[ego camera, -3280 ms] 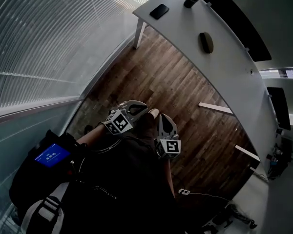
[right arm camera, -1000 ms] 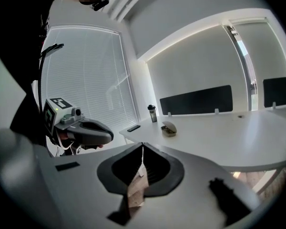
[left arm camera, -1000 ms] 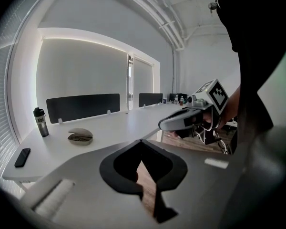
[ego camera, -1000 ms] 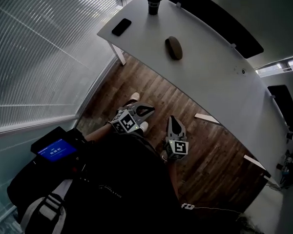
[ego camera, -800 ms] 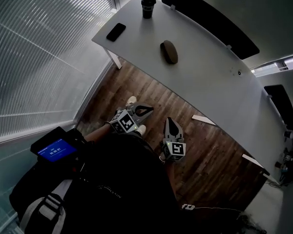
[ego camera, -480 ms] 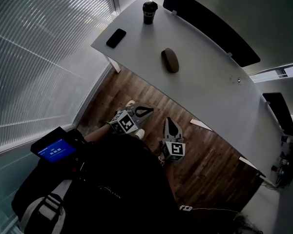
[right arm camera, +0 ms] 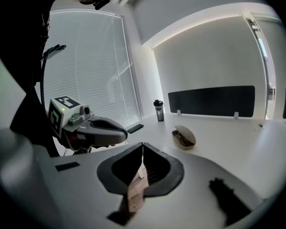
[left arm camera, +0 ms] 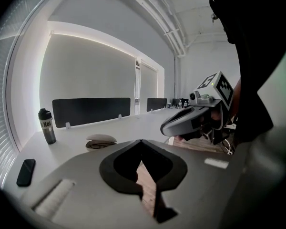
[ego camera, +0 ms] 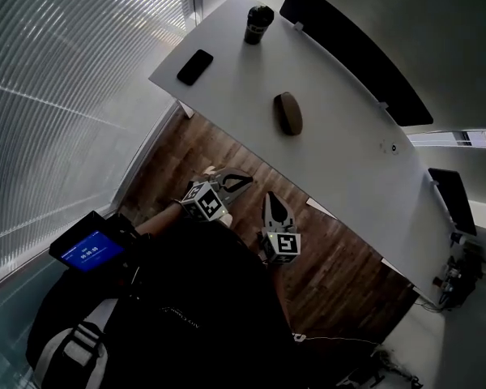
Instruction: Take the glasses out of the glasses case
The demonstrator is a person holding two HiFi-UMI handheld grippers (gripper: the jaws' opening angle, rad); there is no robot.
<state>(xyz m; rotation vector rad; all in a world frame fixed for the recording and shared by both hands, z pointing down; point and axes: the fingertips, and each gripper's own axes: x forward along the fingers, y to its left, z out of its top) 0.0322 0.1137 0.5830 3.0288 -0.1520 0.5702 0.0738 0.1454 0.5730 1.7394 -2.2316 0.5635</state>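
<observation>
The glasses case [ego camera: 288,113] lies in the middle of the white table [ego camera: 340,144]. In both gripper views the case [left arm camera: 101,141] [right arm camera: 184,136] stands open, lid up, with dark glasses inside. My left gripper [ego camera: 247,177] and right gripper [ego camera: 269,194] hang side by side over the wooden floor, short of the table's near edge and well away from the case. The left gripper [left arm camera: 141,141] is shut with nothing in it, its tips meeting. So is the right gripper [right arm camera: 142,144]. Each gripper shows in the other's view.
A black phone [ego camera: 194,66] lies near the table's left corner and a dark bottle [ego camera: 258,24] stands behind it. A black divider panel [ego camera: 348,43] runs along the far edge. Window blinds [ego camera: 57,96] fill the left. A device with a blue screen [ego camera: 85,250] hangs at the person's side.
The person has walked toward the table, so it and the case sit nearer in the head view. Both grippers were carried forward together and stayed shut.
</observation>
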